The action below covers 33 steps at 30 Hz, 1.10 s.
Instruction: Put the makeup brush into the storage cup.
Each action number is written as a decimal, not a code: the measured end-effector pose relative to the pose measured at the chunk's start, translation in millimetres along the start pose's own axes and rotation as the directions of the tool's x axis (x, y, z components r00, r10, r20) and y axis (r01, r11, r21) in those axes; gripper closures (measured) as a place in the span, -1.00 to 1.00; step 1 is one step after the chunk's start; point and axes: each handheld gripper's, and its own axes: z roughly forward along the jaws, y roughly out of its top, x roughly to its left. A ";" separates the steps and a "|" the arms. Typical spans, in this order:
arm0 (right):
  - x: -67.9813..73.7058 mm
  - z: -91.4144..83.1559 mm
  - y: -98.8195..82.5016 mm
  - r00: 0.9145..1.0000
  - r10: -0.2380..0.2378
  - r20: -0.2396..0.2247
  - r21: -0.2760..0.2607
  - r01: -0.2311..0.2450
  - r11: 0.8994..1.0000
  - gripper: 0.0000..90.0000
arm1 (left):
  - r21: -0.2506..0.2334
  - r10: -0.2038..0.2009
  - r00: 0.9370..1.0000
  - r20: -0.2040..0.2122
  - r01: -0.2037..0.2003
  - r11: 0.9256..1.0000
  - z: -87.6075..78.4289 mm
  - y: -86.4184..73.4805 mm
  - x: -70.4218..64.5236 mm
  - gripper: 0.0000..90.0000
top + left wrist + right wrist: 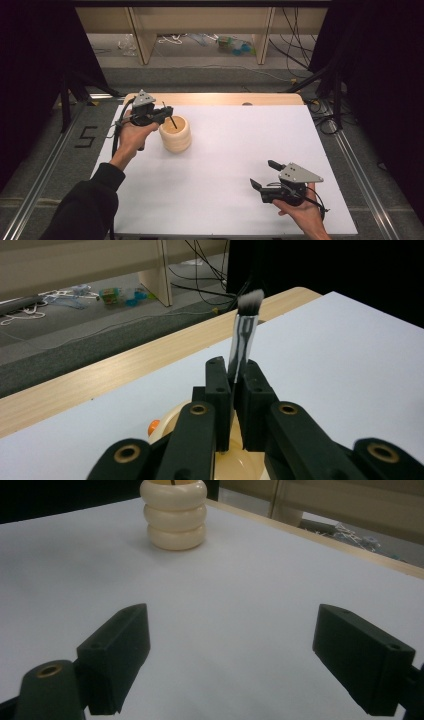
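**Brush held over ribbed holder, drop-in not yet done**

High view: left gripper (162,114) sits upper left of frame, above the cream ribbed holder (175,134). Jaws clamped together on a thin makeup brush (171,121), whose dark handle slants down over the holder's mouth; can't tell if the tip is inside yet. Holder stands upright on the white table (225,165), left of centre. Right gripper (264,174) rests lower right, well apart from the holder, jaws wide apart, nothing between them.

Left gripper view: jaws pinch the brush handle mid frame; silver ferrule and the black, white-tipped bristle head (249,300) stick up above the pads, upper centre. Holder rim (172,422) shows just below the jaws at bottom, with something small and orange at the rim. Judgement: the step is lowering the brush handle-first into the holder. To do it well, centre the handle over the opening, bring it closer to upright, descend slowly, and release only when the handle is well inside, so the holder doesn't tip.

Right gripper view: both black jaws at bottom corners, wide gap, bare table between. Holder at top centre, three stacked rounded rings, glossy cream, a thin dark line at its mouth.
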 end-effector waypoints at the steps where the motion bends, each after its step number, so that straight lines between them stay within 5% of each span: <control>1: 0.1 0.0 0.0 1.000 -0.001 -0.001 0.001 0.001 1.000 -0.64 | -0.001 -0.006 1.000 -0.001 0.006 1.000 1.0 -0.3 0.0 0.88; 14: 0.1 -1.9 0.6 1.000 -0.004 -0.007 0.022 0.004 1.000 -0.64 | 0.077 -0.012 1.000 0.014 0.011 0.997 14.8 -12.1 5.0 0.87; 18: 0.1 0.0 -0.1 1.000 -0.003 -0.008 0.001 0.003 1.000 -0.64 | 0.096 -0.004 1.000 0.006 0.004 0.995 13.1 -11.7 6.3 0.50; 26: 0.1 -0.1 -0.2 1.000 -0.004 -0.007 0.002 0.004 1.000 -0.64 | 0.046 -0.043 0.998 -0.037 0.045 0.998 -3.1 -6.5 7.5 -0.17; 33: 0.1 0.0 -0.1 1.000 0.000 0.000 0.001 0.000 1.000 -0.64 | 0.016 -0.055 0.998 -0.026 0.055 0.998 -23.2 -5.8 6.4 -0.27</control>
